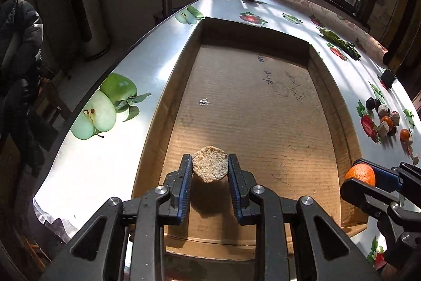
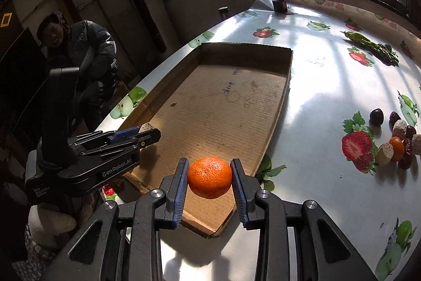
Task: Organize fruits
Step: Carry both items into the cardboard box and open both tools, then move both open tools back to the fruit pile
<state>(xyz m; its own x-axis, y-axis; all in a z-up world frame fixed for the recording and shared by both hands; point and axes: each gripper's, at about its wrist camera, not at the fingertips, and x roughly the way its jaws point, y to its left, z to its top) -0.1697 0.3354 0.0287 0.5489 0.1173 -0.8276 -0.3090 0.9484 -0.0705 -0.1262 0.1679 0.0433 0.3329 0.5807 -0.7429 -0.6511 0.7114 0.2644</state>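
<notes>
My left gripper [image 1: 210, 167] is shut on a beige rough chunk [image 1: 210, 163] and holds it above the near end of a shallow cardboard tray [image 1: 329, 86]. My right gripper [image 2: 210, 177] is shut on an orange mandarin [image 2: 209, 177] above the tray's near right corner [image 2: 279, 107]. The right gripper and mandarin [image 1: 361, 173] show at the right of the left wrist view. The left gripper [image 2: 147, 132] with its chunk [image 2: 145, 127] shows at the left of the right wrist view. A pile of fruits [image 2: 397, 141] lies on the table to the right: dark plums, dates, beige chunks, a small orange.
The table [image 2: 315, 102] has a glossy fruit-print cloth. A green vegetable bunch [image 2: 373, 45] lies far right. A dark jar [image 2: 279, 3] stands at the far edge. A seated person [image 2: 79, 49] is left of the table. Windows are behind.
</notes>
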